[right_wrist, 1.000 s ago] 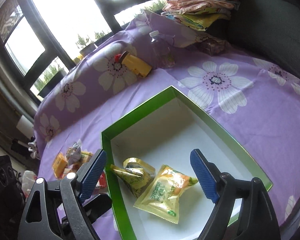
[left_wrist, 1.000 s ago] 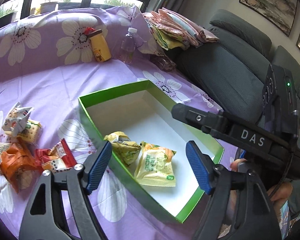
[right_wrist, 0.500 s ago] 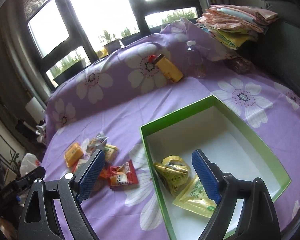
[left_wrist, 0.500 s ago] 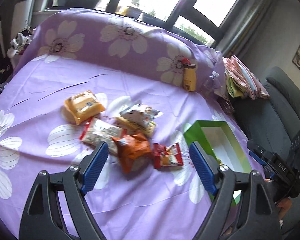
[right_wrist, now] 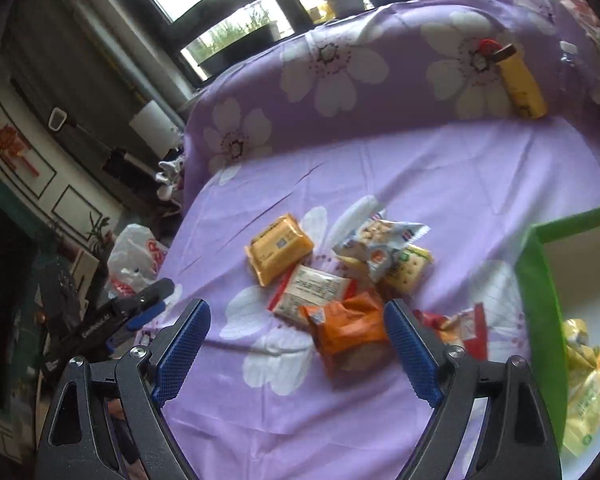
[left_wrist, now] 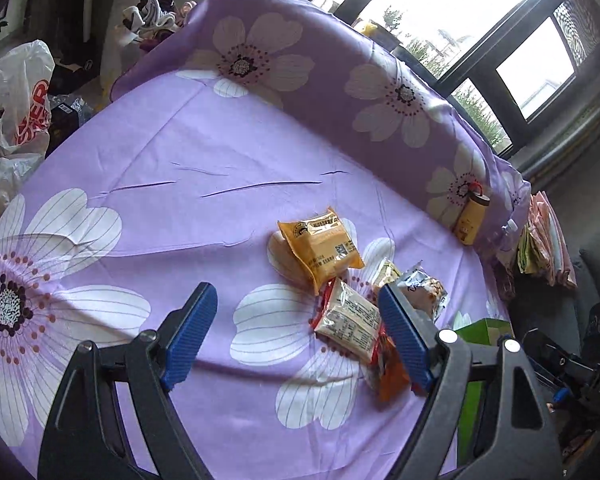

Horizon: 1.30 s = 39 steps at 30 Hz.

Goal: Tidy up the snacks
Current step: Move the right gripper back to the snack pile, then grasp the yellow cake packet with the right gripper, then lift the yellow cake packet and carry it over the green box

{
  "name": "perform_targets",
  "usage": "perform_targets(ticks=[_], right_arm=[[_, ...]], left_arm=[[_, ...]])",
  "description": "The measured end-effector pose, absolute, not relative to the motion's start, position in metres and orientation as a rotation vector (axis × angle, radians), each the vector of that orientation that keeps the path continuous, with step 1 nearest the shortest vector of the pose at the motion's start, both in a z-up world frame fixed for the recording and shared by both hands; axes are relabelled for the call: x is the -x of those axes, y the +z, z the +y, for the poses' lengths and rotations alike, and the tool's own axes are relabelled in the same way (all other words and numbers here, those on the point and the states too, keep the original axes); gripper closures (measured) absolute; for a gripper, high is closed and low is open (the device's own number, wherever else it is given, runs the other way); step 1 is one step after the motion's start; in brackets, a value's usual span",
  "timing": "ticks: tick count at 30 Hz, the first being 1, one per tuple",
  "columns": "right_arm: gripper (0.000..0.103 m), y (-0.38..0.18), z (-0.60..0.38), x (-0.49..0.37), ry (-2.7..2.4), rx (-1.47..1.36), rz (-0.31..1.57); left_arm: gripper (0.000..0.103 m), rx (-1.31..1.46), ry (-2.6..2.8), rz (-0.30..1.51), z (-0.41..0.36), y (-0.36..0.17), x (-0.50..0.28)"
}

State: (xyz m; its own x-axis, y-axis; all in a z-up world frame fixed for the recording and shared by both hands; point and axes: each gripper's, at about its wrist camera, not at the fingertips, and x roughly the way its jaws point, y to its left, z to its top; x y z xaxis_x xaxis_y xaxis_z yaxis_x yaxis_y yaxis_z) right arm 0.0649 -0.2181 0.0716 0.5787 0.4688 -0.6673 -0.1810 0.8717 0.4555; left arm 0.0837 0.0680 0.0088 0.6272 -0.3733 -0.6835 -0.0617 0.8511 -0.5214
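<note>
Both grippers hang over the purple floral sheet (left_wrist: 228, 148), each with its fingers spread wide and nothing between them. The left gripper (left_wrist: 298, 338) tilts down over bare sheet and a big white flower, with the snack pile just off its right finger. The right gripper (right_wrist: 298, 354) looks straight at that pile, the orange packet (right_wrist: 346, 330) sitting between its blue pads in view but not touched.

The snacks lie clustered in the middle of the sheet: a yellow packet (right_wrist: 278, 248) at the far left of the heap, a clear-and-red packet (right_wrist: 312, 290) just beside it, the orange one overlapping that, a white-and-blue packet (right_wrist: 378, 240) lying on top of a green-trimmed cracker pack (right_wrist: 408, 268), and a red packet (right_wrist: 460, 328) nearest the box, partly behind the right finger.

The green box (right_wrist: 538, 292) sits at the right edge, well open, with two yellow-green packets (right_wrist: 588, 384) already inside on its white floor. From the left view only a corner of the box (left_wrist: 482, 326) peeks out behind the finger.

At the back, a yellow bottle (right_wrist: 522, 84) leans against the raised sheet, and a white plastic bag (left_wrist: 18, 120) sits off the left side
</note>
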Motion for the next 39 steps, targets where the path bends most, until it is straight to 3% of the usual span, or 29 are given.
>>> perform_targets(ticks=[6, 8, 14, 22, 29, 39], right_arm=[[0.014, 0.049, -0.154, -0.159, 0.474, -0.341, 1.010], [0.015, 0.029, -0.139, -0.185, 0.450, -0.325, 1.059], [0.032, -0.016, -0.114, -0.227, 0.420, -0.252, 1.124], [0.046, -0.041, -0.118, -0.229, 0.483, -0.304, 1.164], [0.051, -0.030, -0.124, -0.210, 0.491, -0.343, 1.133], [0.051, 0.041, -0.149, -0.137, 0.512, -0.349, 0.972]], left_arm=[[0.022, 0.566, -0.228, 0.969, 0.047, -0.021, -0.136], [0.028, 0.580, -0.181, 1.017, 0.044, -0.033, -0.150], [0.032, 0.599, -0.198, 1.017, 0.036, -0.052, -0.172], [0.058, 0.612, -0.262, 1.017, 0.029, -0.066, -0.168], [0.064, 0.582, -0.282, 0.986, 0.027, -0.048, -0.146], [0.064, 0.485, -0.329, 0.852, -0.004, 0.025, -0.084]])
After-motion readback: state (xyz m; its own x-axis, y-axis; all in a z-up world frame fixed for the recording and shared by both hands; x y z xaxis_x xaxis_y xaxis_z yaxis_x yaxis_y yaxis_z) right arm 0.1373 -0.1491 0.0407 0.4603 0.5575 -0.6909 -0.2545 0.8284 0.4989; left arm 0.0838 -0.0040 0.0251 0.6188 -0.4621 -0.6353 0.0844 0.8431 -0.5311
